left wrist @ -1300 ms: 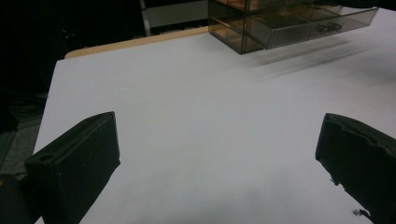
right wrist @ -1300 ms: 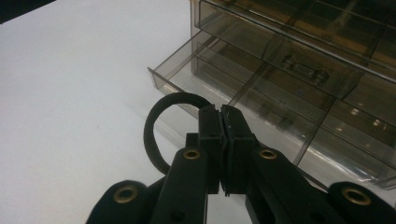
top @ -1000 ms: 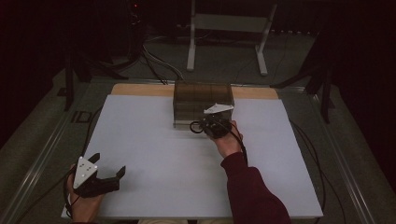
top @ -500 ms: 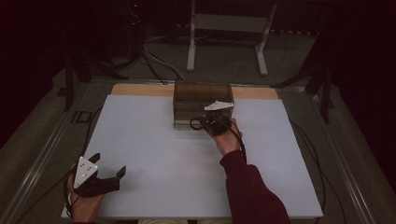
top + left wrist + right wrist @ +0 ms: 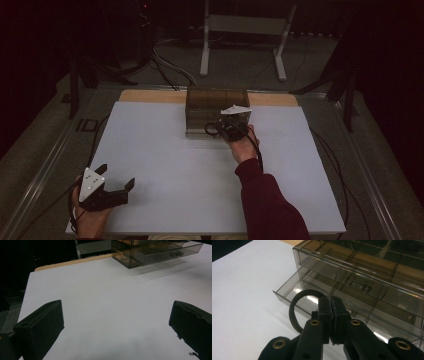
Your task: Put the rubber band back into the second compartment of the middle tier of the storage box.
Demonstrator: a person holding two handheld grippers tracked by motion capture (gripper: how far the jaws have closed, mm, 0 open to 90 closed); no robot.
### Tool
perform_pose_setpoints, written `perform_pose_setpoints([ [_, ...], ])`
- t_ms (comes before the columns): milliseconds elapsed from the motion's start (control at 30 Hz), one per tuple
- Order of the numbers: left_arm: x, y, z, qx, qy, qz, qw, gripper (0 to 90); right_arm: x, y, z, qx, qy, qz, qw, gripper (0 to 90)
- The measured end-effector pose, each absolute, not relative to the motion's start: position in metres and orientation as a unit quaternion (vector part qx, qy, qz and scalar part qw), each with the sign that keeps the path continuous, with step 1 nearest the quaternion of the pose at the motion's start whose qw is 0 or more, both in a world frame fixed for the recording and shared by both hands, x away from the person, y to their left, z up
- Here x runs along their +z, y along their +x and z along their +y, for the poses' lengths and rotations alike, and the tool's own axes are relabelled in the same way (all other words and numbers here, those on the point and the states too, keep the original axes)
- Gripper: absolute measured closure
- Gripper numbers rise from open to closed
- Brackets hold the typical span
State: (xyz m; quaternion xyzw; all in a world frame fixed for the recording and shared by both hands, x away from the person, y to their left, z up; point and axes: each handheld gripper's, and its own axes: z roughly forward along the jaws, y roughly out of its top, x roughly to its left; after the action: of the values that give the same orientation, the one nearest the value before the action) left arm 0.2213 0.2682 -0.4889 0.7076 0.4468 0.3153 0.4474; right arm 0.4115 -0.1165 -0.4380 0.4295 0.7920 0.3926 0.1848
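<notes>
A smoky clear plastic drawer box (image 5: pixel 216 105) stands at the far middle of the white table (image 5: pixel 165 160). Its lower drawer (image 5: pixel 294 291) is pulled out. My right gripper (image 5: pixel 331 305) is shut on a black rubber ring (image 5: pixel 295 312), holding it just over the front of that pulled-out drawer; from above the black ring (image 5: pixel 211 129) hangs at the box's front. My left gripper (image 5: pixel 116 182) rests at the near left of the table, its jaws wide apart with nothing between them, and the drawer box (image 5: pixel 150 252) lies far ahead of it.
A wooden strip (image 5: pixel 150 96) runs along the table's far edge. Behind the table stands a white metal frame (image 5: pixel 245 30) with cables (image 5: pixel 165 65) on the dark floor. Cables (image 5: pixel 345 185) also trail along the table's right side.
My right gripper has shifted slightly toward the box with the ring in it. The left gripper has stayed put.
</notes>
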Motion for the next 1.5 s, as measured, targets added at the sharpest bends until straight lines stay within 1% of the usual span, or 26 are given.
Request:
perform_pose_setpoints([
  [400, -0.489, 0.221, 0.268, 0.316, 0.708, 0.447, 0.447, 0.4, -0.441, 0.418, -0.117, 0.395, 0.444, 0.783, 0.184, 88.4],
  [1500, -0.490, 0.222, 0.267, 0.313, 0.710, 0.447, 0.445, 0.4, -0.452, 0.434, -0.127, 0.380, 0.477, 0.763, 0.214, 88.1],
])
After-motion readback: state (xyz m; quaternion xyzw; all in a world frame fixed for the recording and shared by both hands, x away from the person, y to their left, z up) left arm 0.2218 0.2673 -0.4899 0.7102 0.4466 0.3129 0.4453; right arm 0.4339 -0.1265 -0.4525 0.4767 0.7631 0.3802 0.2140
